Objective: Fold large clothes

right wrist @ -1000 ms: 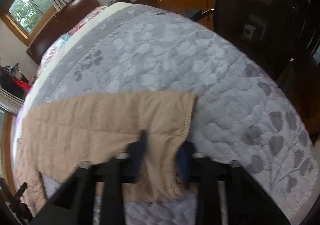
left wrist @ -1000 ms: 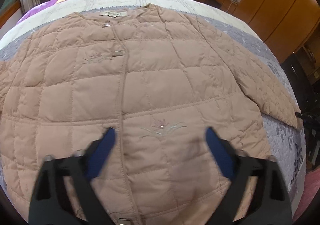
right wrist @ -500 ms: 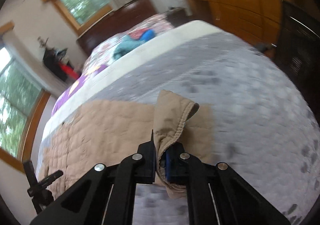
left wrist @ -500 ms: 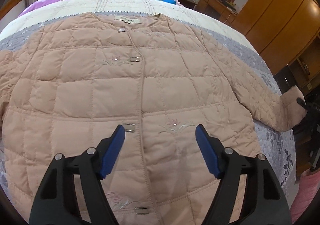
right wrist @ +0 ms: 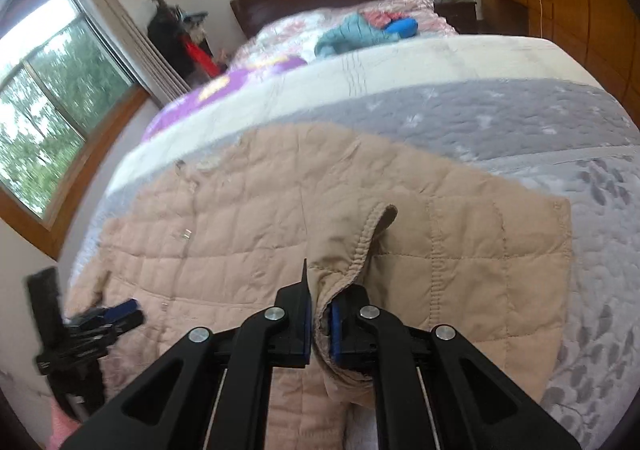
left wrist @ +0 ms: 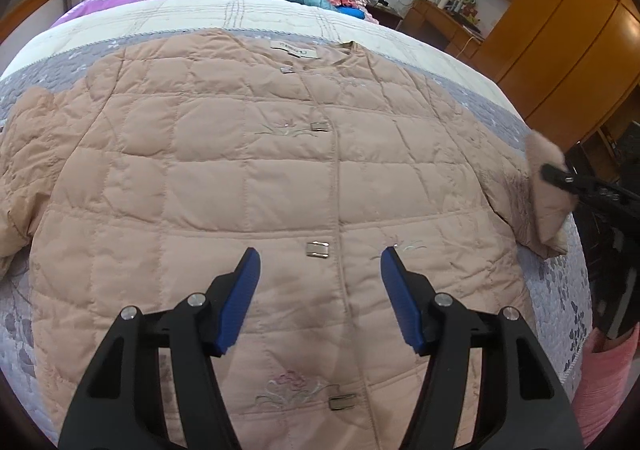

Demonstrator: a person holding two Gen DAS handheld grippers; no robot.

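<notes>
Quilted pink jacket lies ahead of the right gripper, which pinches the sleeve cuff. Left gripper, nearer the front placket, hangs spread and empty, its jaws having just narrowed.

Both tools look alike up close: the left gripper has matte black arms with long cut-out slots, round silver screws at the joints, and ribbed blue pads on the inner faces. The right gripper shows the same black frame, silver screws, blue pads and thin metal rods underneath.
</notes>
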